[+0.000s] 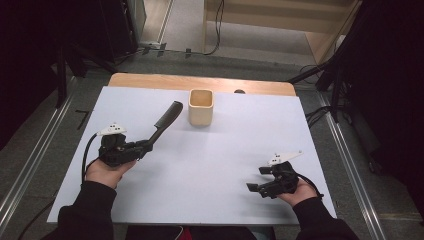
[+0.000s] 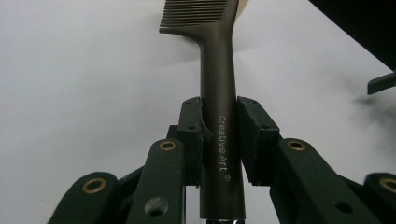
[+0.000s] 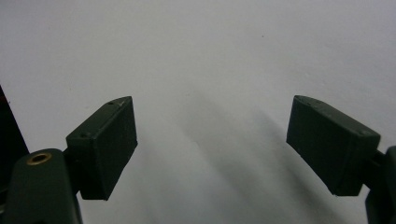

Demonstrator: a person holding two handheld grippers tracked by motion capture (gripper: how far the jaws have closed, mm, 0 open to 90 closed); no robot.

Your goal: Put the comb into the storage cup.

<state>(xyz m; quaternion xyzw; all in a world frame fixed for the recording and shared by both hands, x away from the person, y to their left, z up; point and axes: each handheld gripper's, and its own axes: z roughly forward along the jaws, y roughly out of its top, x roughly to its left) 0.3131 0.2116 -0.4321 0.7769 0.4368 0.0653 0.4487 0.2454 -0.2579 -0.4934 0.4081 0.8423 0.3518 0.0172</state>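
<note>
Two grippers, one comb (image 2: 218, 93), one cup (image 1: 201, 107).

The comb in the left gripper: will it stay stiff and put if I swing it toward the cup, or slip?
The comb is probably stiff: it juts straight out from the left gripper without sagging. It looks slim and likely light. Its smooth handle is clamped near the end only, so it might pivot or slide between the fingers if swung fast toward the cup.

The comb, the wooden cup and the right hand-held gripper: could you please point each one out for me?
comb (image 2: 217, 93): left gripper view, on its handle above the pads.
wooden cup (image 1: 201, 114): high view, on its front wall.
right hand-held gripper (image 3: 212, 140): right gripper view, midway between its open fingertips.
</note>
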